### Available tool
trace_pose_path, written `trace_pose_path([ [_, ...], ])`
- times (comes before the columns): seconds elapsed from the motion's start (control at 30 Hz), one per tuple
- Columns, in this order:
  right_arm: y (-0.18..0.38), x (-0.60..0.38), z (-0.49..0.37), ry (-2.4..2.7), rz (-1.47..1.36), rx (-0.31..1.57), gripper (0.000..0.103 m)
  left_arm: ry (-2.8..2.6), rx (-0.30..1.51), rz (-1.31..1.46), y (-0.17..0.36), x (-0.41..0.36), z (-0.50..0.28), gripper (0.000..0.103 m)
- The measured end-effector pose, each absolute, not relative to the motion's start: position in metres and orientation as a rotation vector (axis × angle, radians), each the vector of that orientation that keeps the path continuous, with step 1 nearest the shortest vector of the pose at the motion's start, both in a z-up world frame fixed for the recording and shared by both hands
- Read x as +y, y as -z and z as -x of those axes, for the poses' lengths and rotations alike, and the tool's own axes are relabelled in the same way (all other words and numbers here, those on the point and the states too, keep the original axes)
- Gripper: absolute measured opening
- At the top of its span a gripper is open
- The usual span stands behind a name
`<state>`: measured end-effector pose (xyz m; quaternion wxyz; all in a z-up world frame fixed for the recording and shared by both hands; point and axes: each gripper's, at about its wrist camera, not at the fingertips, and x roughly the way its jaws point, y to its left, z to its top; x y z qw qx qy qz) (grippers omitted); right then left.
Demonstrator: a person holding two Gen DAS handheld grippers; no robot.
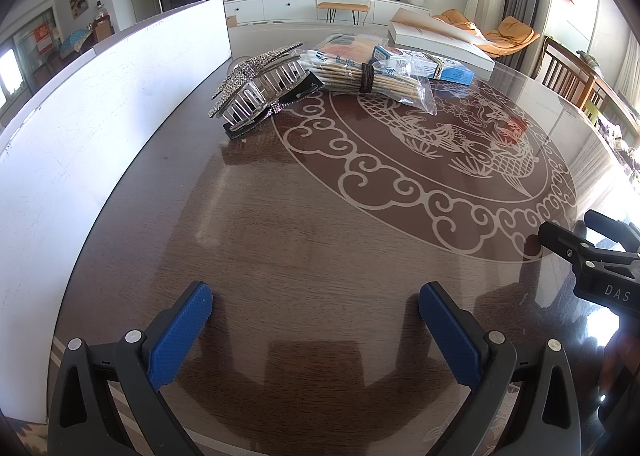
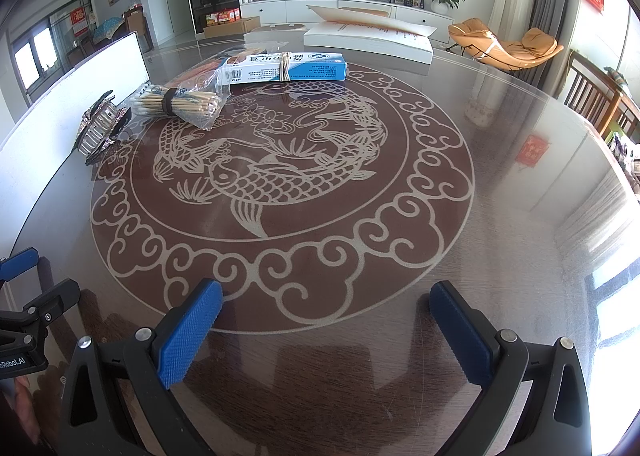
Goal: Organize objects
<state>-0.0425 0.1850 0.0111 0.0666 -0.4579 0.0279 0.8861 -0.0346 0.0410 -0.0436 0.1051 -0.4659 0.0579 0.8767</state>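
Observation:
A rhinestone hair claw clip (image 1: pixel 256 90) lies on a black clip at the table's far left, next to the white board; it also shows in the right wrist view (image 2: pixel 100 128). Beside it lies a bag of cotton swabs (image 1: pixel 384 78) (image 2: pixel 184 102) bound with a dark hair tie. Behind it lies a blue-and-white box (image 1: pixel 436 66) (image 2: pixel 284 68) bound with a rubber band. My left gripper (image 1: pixel 316 330) is open and empty above the near table. My right gripper (image 2: pixel 326 330) is open and empty, far from the objects.
The round brown glass-topped table (image 2: pixel 500 184) has a white fish pattern in its middle. A tall white board (image 1: pixel 100 124) stands along the left edge. A white open box (image 2: pixel 368 38) sits at the far side. Wooden chairs (image 2: pixel 596 104) stand at the right.

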Motion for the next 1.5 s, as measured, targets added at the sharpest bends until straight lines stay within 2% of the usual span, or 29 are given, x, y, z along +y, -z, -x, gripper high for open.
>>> trace_pose_path([
  [0.87,-0.011,0.185,0.043,-2.671,1.381,0.084,0.103,-2.592,0.167,1.376,0.044,0.040,0.035,0.103],
  [1.2,-0.017,0.186,0.052,-2.771,1.410,0.112,0.103,-2.744,0.035,1.449,0.043,0.008,0.044,0.103],
  [1.37,-0.048,0.156,0.109,-3.000,1.352,-0.117,0.103,-2.745,0.034,1.448,0.044,0.008,0.045,0.103],
  [1.5,-0.053,0.101,0.173,-3.034,1.462,-0.534,0.102,-2.745,0.034,1.448,0.044,0.008,0.045,0.103],
])
